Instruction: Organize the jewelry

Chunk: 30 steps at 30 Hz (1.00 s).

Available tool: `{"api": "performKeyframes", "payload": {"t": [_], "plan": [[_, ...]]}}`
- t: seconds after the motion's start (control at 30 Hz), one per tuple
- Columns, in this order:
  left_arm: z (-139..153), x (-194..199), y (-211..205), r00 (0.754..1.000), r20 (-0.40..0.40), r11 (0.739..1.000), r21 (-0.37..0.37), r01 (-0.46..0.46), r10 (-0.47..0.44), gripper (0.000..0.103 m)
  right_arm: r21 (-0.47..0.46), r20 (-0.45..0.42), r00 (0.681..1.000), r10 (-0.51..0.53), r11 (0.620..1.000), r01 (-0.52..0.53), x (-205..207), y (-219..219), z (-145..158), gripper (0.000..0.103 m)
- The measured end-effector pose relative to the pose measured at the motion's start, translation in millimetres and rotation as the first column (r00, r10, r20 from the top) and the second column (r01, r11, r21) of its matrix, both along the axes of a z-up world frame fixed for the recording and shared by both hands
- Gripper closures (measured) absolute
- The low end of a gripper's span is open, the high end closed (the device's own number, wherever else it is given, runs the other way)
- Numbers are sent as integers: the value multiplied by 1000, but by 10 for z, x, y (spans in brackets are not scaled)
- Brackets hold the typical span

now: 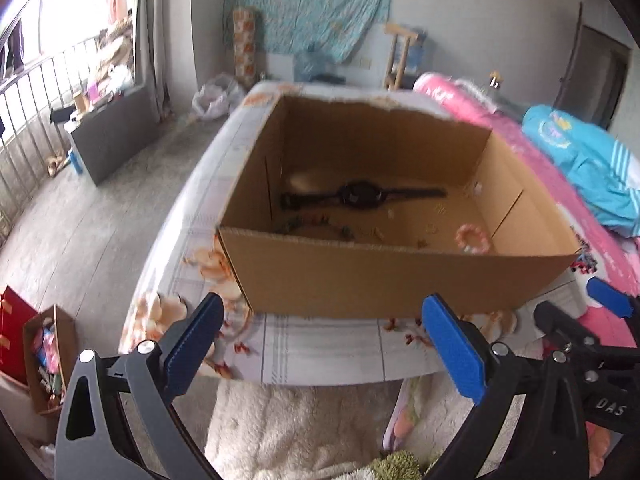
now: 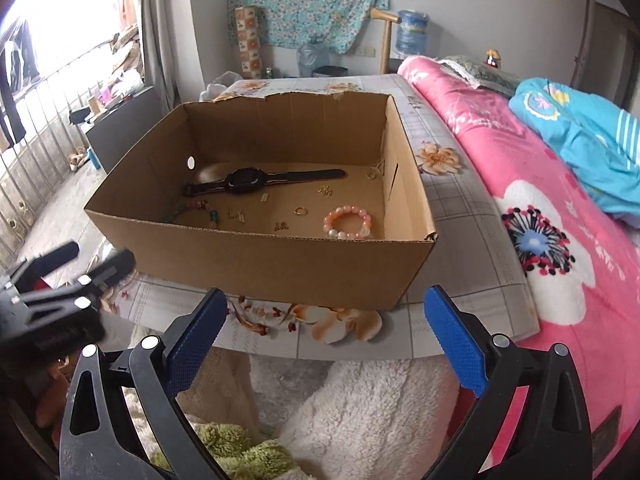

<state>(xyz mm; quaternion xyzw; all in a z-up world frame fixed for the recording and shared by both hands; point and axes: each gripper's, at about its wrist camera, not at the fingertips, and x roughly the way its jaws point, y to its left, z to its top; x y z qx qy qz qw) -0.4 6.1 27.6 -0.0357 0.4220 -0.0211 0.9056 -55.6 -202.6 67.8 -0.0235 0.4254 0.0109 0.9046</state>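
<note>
One cardboard box stands on the tabletop. Inside it lie one black wristwatch, one pink bead bracelet, one string of darker beads and one plain gold ring. About six small gold pieces are scattered across the box floor; their exact number is too fine to tell. Two grippers are in view, left gripper and right gripper.

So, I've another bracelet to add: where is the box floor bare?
Bare floor lies in the open cardboard box between the black wristwatch and the pink bead bracelet. It is crowded on the left by the dark bead string.
</note>
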Motion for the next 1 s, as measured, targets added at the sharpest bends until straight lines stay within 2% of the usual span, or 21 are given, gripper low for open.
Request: {"api": "performKeyframes", "payload": {"t": [0.07,0.37,1.0], "plan": [[-77,45,-31,999,-37,1000,16,-8,8,6,-8,-16,1000,-3,1000,2,41,4,-36,8],[-96,98,-85,997,-71,998,63,-12,16,5,31,-89,995,-33,999,36,159,-80,-163,8],[-60,139,-180,996,-82,997,73,-12,18,5,9,-91,995,-48,999,49,160,-65,-159,8]]}}
